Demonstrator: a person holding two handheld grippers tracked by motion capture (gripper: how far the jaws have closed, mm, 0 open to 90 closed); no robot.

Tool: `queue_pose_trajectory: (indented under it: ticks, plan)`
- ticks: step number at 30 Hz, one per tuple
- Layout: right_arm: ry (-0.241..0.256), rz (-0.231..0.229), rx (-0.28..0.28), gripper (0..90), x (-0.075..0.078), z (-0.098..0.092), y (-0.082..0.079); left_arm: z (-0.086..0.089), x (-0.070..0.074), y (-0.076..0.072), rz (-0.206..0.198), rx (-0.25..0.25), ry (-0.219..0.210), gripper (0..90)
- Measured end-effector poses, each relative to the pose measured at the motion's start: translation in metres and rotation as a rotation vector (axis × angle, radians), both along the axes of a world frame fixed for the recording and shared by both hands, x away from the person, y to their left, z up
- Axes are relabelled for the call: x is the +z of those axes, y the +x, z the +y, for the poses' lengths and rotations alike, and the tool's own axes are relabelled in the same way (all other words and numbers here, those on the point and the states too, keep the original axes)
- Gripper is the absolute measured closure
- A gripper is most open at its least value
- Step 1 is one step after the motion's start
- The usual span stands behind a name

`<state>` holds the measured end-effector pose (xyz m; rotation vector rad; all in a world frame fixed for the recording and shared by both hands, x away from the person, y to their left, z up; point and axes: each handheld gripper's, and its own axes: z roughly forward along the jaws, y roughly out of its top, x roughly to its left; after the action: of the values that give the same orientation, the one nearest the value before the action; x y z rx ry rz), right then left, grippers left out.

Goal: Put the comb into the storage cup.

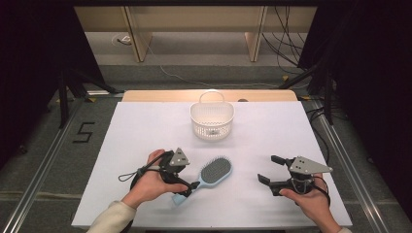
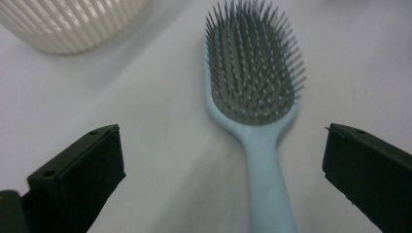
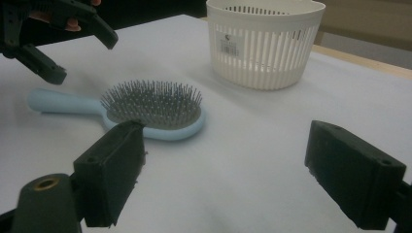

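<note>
Two tongs hover over the white desk (image 1: pixel 145 126) in the high view: the left tongs (image 1: pixel 187 187) sit at the handle of a blue hairbrush (image 1: pixel 210 174), the right tongs (image 1: pixel 269 170) gape well apart from it, and a white basket (image 1: pixel 212 119) stands beyond. In the left gripper view the brush (image 2: pixel 255 92) lies bristles up, its handle between wide-apart jaws without touching. In the right gripper view the jaws stand apart with nothing between them, the brush (image 3: pixel 155 109) lying ahead near the basket (image 3: pixel 265 41).

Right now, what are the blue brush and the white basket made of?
The hairbrush looks like smooth, matte pale-blue plastic, with thin grey bristles, probably plastic or metal pins, on a grey pad. The basket looks like moulded white plastic: thin upright slats with slots between, and a slight sheen.
</note>
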<state>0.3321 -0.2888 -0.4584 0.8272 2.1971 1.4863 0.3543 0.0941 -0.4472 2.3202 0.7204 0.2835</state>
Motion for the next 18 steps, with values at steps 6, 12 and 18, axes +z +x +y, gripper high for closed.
queue_pose_trajectory:
  ticks: [6,12,18]
  plan:
    - [0.000,0.003,-0.001,15.7,0.000,0.000,0.000,-0.016,-0.005,0.003,0.102,-0.035,0.097,4.5]
    - [0.001,0.002,0.002,15.6,-0.001,0.000,0.000,-0.034,-0.011,0.008,0.131,-0.055,0.196,12.9]
    - [0.001,0.008,0.002,15.7,-0.001,0.000,0.001,-0.045,-0.014,0.012,0.182,-0.047,0.242,21.4]
